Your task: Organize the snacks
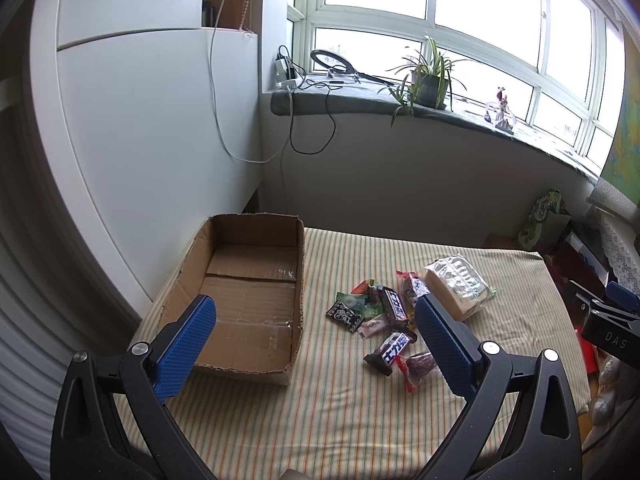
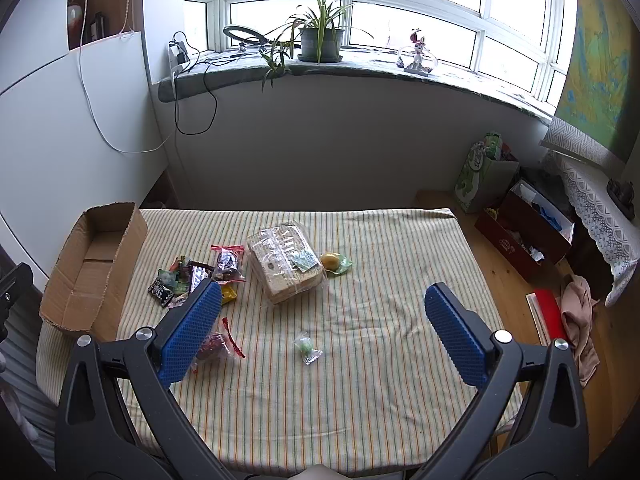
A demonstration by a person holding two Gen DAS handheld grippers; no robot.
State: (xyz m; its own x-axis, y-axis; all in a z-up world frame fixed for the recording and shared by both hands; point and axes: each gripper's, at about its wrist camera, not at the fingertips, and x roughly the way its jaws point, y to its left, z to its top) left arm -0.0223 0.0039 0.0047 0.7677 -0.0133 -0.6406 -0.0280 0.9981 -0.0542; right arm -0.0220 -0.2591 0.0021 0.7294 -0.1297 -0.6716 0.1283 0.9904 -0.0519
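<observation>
Left wrist view: left gripper (image 1: 312, 330) spread wide, nothing between blue pads, hovering above striped tablecloth (image 1: 344, 408). Cardboard box (image 1: 240, 296) at table's far-left corner, open top, nothing inside. Heap of small wrapped snacks (image 1: 380, 312) just right of box, two chocolate bars among them. Wrapped biscuit pack (image 2: 284, 268) mid-table, touching heap's right side. Right wrist view: right gripper (image 2: 322, 330) likewise spread, holding nothing. Small green candy (image 2: 306, 347) alone nearer front edge; yellow sweet in green wrapper (image 2: 334, 262) just beside biscuit pack.
</observation>
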